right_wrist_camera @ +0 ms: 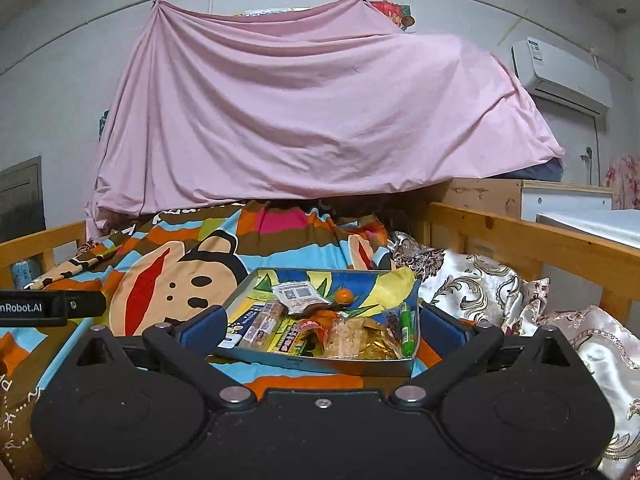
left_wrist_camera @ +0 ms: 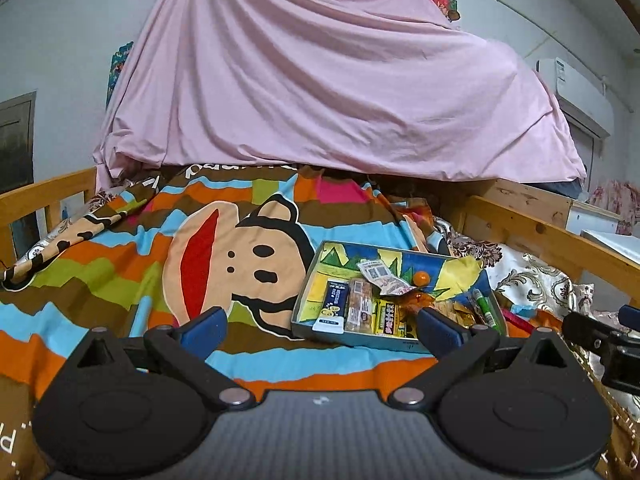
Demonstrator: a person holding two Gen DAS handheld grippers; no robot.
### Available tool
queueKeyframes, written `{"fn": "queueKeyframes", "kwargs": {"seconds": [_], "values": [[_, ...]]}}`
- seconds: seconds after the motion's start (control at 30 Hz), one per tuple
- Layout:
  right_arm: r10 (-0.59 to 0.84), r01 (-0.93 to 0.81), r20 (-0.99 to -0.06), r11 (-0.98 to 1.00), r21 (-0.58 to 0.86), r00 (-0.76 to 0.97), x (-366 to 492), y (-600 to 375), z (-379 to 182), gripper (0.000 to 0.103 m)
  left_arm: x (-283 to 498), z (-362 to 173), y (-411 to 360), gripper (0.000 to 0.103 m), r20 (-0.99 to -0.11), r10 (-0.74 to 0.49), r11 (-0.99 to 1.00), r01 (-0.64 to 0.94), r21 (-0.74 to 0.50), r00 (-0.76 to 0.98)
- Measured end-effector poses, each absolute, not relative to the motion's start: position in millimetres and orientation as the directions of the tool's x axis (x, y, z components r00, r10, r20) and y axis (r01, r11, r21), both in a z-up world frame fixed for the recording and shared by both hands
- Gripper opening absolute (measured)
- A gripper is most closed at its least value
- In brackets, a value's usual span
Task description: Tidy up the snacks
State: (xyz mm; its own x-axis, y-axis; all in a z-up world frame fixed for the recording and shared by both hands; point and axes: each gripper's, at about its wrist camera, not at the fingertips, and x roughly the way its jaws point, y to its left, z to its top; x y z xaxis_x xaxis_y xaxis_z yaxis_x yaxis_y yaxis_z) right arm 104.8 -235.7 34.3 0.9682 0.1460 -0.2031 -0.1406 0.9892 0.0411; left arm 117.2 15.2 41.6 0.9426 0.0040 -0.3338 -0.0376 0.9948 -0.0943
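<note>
Hovering empty with jaws spread, the right gripper [right_wrist_camera: 320,330] and left gripper [left_wrist_camera: 320,330] should descend squarely onto one wrapped snack in the shallow grey cardboard tray [right_wrist_camera: 312,361] just ahead.

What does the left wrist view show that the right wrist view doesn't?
Only the left wrist view shows the right tool at its right edge and loose wrappers on the bedding right of the tray. Only the right wrist view shows the left tool's labelled body at its left edge and the rice cracker pack. Both show the snack tray, the orange ball, the green tube and the pink sheet.
</note>
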Motion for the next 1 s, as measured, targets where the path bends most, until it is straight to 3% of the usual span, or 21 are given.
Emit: {"fn": "queueKeyframes", "kwargs": {"seconds": [0.67, 1.0], "values": [[0.148, -0.151, -0.205, 0.989, 0.0, 0.968, 88.8, -226.1, 27.9, 0.102, 99.2, 23.6, 25.6, 0.102, -0.32, 0.022, 0.994, -0.055, -0.095, 0.947], [0.127, -0.142, -0.255, 0.989, -0.039, 0.959, 92.2, -218.1, 21.5, 0.102, 102.1, 12.6, 27.3, 0.103, -0.389, 0.073, 0.992, -0.105, -0.063, 0.918]]}}
